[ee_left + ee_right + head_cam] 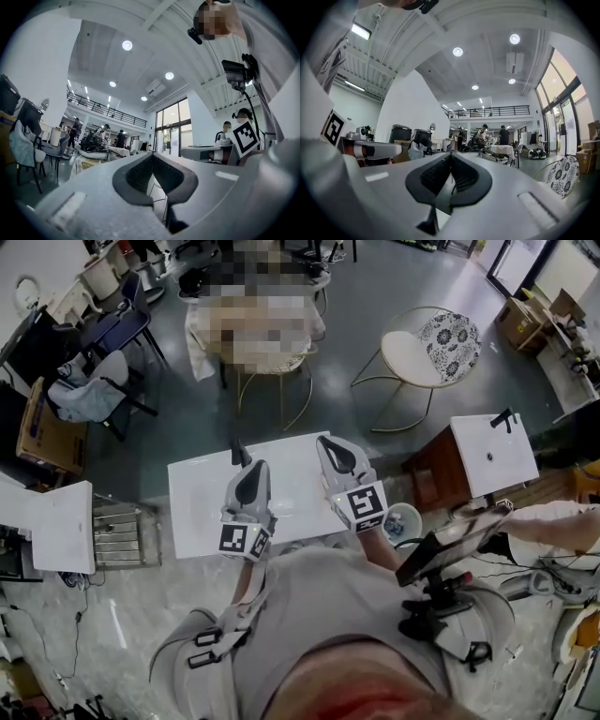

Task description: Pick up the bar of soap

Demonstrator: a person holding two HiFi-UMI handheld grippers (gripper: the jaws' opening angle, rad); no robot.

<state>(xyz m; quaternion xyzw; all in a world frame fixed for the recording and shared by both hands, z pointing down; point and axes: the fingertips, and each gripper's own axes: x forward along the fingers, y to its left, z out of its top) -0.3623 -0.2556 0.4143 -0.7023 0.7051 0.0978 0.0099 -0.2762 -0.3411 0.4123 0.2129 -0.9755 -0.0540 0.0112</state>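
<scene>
No bar of soap shows in any view. In the head view a white washstand top point(199, 507) with a black tap point(238, 454) stands in front of me. My left gripper point(252, 468) hovers over its middle and my right gripper point(329, 442) over its right part. Both point away from me, roughly level. In the left gripper view the left gripper point(152, 157) has its dark pads meeting at the tips, with nothing between them. In the right gripper view the right gripper point(451, 157) is likewise shut and empty. Both gripper views look out across the hall, not at the top.
A second white washstand point(494, 456) on a brown cabinet point(437, 474) stands at the right. A small white bowl point(404, 519) sits near my right hand. Gold-framed chairs point(441, 343) stand beyond, a metal rack point(116, 532) and a white box point(62, 526) at the left.
</scene>
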